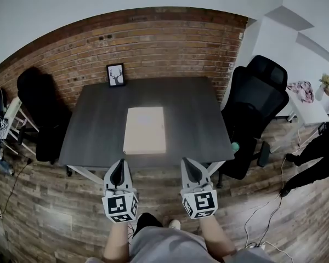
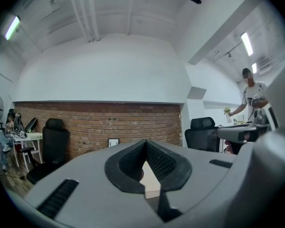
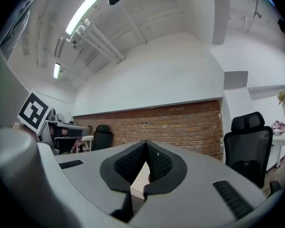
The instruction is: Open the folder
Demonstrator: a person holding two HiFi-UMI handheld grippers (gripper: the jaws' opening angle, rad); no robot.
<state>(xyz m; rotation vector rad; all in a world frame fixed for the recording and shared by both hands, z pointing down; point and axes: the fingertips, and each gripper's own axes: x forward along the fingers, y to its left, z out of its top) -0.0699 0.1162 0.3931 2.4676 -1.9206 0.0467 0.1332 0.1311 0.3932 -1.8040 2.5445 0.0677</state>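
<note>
Near the dark square table point(image 1: 93, 125), the pale grey, black-padded left gripper point(image 1: 120, 162) and right gripper point(image 1: 186, 161) are seen; grey clothing point(image 1: 164, 245) is worn.

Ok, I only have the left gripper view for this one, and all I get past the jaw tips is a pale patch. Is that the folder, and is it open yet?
Observer: Yes. In the head view the folder lies flat and looks closed, near the middle of the dark table.
Operator: Where do the grippers stand relative to it?
Observer: The left gripper and the right gripper are at the table's near edge, one to each side of the folder's near end. Neither touches it.
Operator: Is the right one open?
Observer: No. The right gripper view shows its jaws together with nothing between them.
</note>
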